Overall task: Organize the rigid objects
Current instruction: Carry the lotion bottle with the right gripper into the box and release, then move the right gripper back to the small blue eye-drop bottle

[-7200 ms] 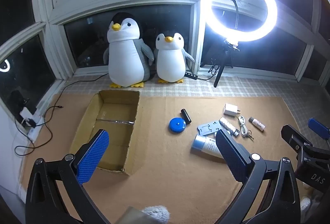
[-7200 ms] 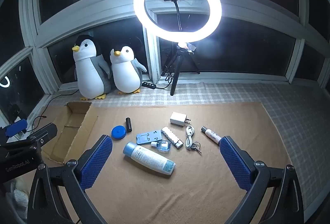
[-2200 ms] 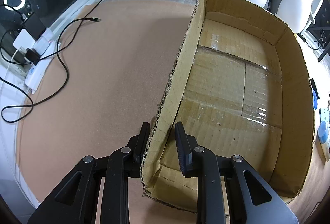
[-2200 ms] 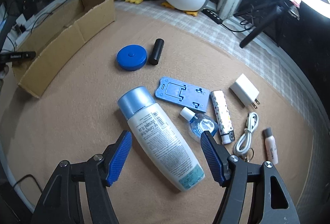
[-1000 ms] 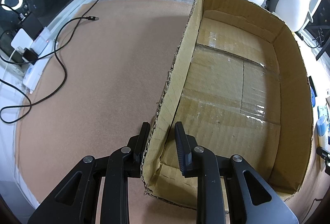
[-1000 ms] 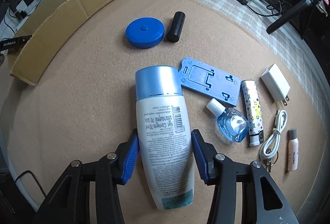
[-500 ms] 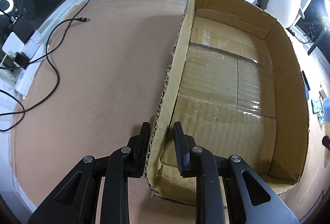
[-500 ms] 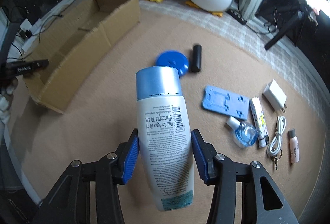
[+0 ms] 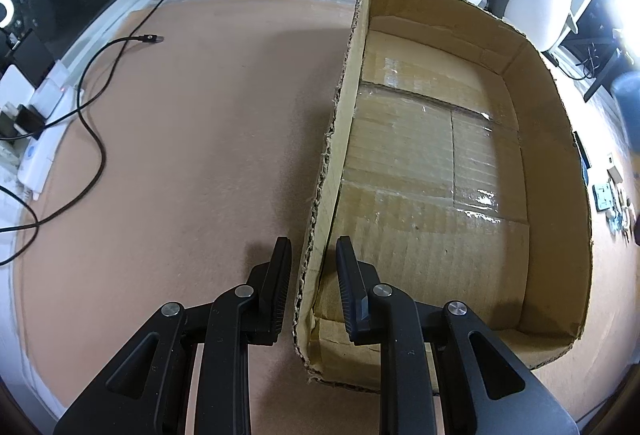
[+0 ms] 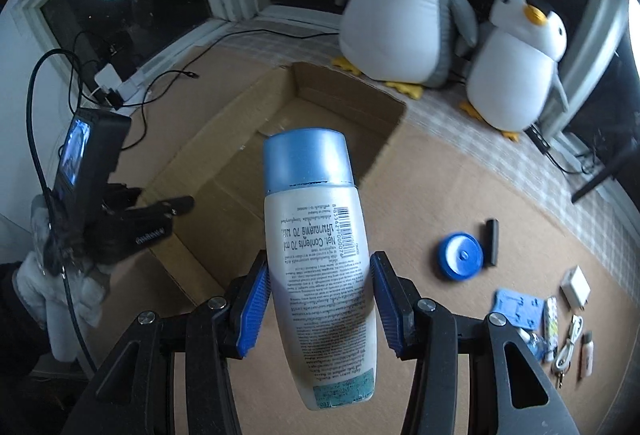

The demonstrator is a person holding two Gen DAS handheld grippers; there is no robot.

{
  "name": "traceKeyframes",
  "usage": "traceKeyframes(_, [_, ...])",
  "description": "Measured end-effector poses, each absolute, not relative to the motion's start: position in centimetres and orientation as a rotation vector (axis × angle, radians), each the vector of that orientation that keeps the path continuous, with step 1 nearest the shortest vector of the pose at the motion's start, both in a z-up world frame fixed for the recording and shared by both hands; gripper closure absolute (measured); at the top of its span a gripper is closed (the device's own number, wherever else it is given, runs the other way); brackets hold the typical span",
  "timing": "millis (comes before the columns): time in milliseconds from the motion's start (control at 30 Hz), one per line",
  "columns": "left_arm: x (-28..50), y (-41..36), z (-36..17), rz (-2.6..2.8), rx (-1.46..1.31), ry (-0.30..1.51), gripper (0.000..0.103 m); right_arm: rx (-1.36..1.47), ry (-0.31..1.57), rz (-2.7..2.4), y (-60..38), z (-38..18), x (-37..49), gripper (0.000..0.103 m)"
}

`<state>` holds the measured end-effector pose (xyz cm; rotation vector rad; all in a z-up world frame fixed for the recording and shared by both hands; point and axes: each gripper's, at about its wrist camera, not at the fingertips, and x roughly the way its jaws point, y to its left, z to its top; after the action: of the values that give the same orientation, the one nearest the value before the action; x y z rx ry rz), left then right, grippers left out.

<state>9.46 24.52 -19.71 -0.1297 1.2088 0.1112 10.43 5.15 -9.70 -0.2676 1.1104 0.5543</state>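
right tool [image 10: 320,291] clamped on the bottle [image 10: 318,255], cap aimed at the box [image 10: 224,171], left tool [image 9: 310,275] straddling the box wall, grip kinda unclear

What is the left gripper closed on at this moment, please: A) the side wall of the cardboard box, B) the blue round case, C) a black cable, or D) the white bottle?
A: the left gripper has one finger on each side of the cardboard box wall, while the white bottle sits in the right gripper.
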Motion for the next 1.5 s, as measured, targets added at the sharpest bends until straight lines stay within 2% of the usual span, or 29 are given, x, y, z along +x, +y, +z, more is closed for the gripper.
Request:
traceKeyframes(700, [9.6,24.6,-19.7,0.109,-0.130,1.210,0.083,-0.296,1.158,0.609,11.8,-13.3,13.1,0.059])
traceKeyframes(800, [9.6,24.7,-19.7,0.108,-0.129,1.210,0.083,-0.301,1.163,0.615,12.1,-13.7,13.3,0.063])
traceKeyframes(833, [9.6,24.7,-19.7,0.108,-0.128,1.209,0.083,-0.304,1.161,0.616,12.2,-13.8,13.2,0.069])
traceKeyframes(867, [9.6,24.7,-19.7,0.109,-0.128,1.210,0.083,-0.306,1.158,0.620,12.3,-13.8,13.2,0.071])
traceKeyframes(933, [9.6,24.7,-19.7,0.110,-0.128,1.210,0.083,-0.299,1.145,0.625,12.4,-13.7,13.3,0.070])
traceKeyframes(1000, [9.5,24.7,-19.7,0.111,-0.123,1.210,0.083,-0.300,1.124,0.618,12.3,-13.3,13.2,0.059])
traceKeyframes(1033, [9.5,24.7,-19.7,0.111,-0.122,1.210,0.083,-0.300,1.113,0.615,12.3,-13.1,13.2,0.048])
traceKeyframes(1067, [9.5,24.6,-19.7,0.112,-0.121,1.210,0.083,-0.305,1.097,0.607,12.3,-12.9,13.1,0.045])
traceKeyframes(1500, [9.6,24.0,-19.6,0.129,-0.094,1.217,0.083,-0.333,1.005,0.486,8.7,-10.4,12.1,0.044])
